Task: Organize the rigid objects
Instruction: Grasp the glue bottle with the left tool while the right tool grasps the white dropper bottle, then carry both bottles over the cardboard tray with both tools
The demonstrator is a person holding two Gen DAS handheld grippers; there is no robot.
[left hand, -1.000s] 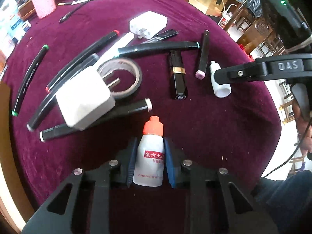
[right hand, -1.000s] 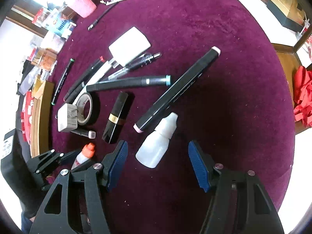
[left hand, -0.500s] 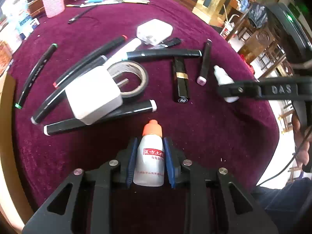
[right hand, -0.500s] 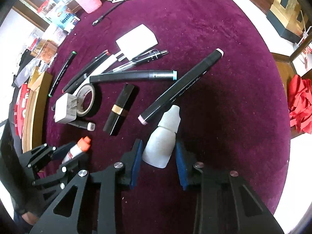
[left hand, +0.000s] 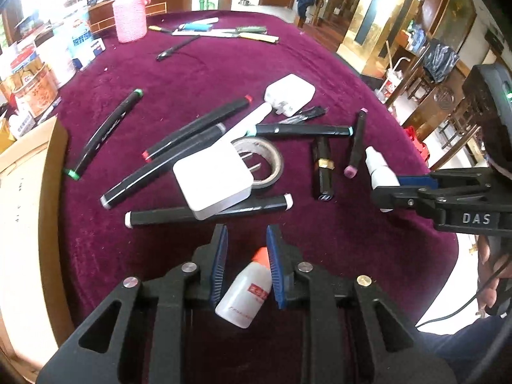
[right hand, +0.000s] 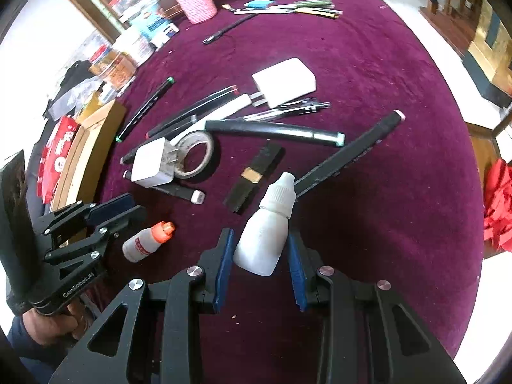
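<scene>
You clamped the orange-capped bottle point(left hand: 248, 291) in your left gripper point(left hand: 246, 265), cap tilted forward-right; your right gripper point(right hand: 260, 257) pinched the white dropper bottle point(right hand: 268, 230), nozzle leaning forward, both above the maroon tablecloth point(right hand: 384, 192).

bottle label point(left hand: 258, 293) unreadable, shelf clutter point(right hand: 128, 48) blurred

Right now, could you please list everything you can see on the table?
Markers: about six, black, fanned across the centre.
Chargers: two, white, one on the markers, one farther back.
Tape roll: one, beige, beside the near charger.
Lipstick: one, black with gold band, right of the tape.
Pens: several, mixed colours, far edge.
Basket: one, pink, far left.
Tablecloth: one, maroon.
Orange-capped bottle: one, white, held.
Dropper bottle: one, white, held.
Left gripper: black, blue pads, shut on the orange-capped bottle.
Right gripper: same, shut on the dropper bottle.
</scene>
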